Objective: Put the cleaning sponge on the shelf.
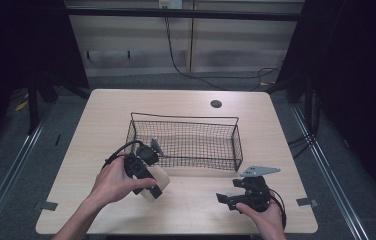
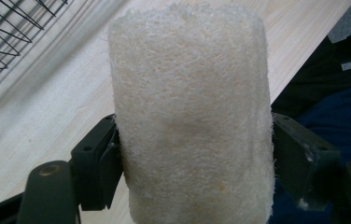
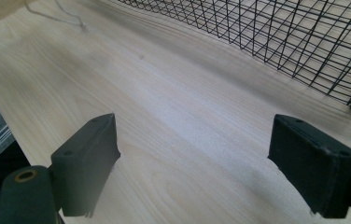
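A pale, fibrous loofah sponge (image 2: 192,116) stands between the jaws of my left gripper (image 2: 194,154), which is shut on its sides. In the high view the left gripper (image 1: 151,184) holds the sponge (image 1: 160,182) just above the table, in front of the near left corner of the black wire basket (image 1: 186,142). My right gripper (image 1: 222,200) rests low over the table's near right part, in front of the basket's right end. Its jaws stand wide apart in the right gripper view (image 3: 194,163) with only bare wood between them.
The wooden table (image 1: 101,120) has a round cable hole (image 1: 216,104) at the back. A thin pale string (image 3: 68,16) lies on the wood in the right gripper view. Metal rails run along the floor on both sides of the table.
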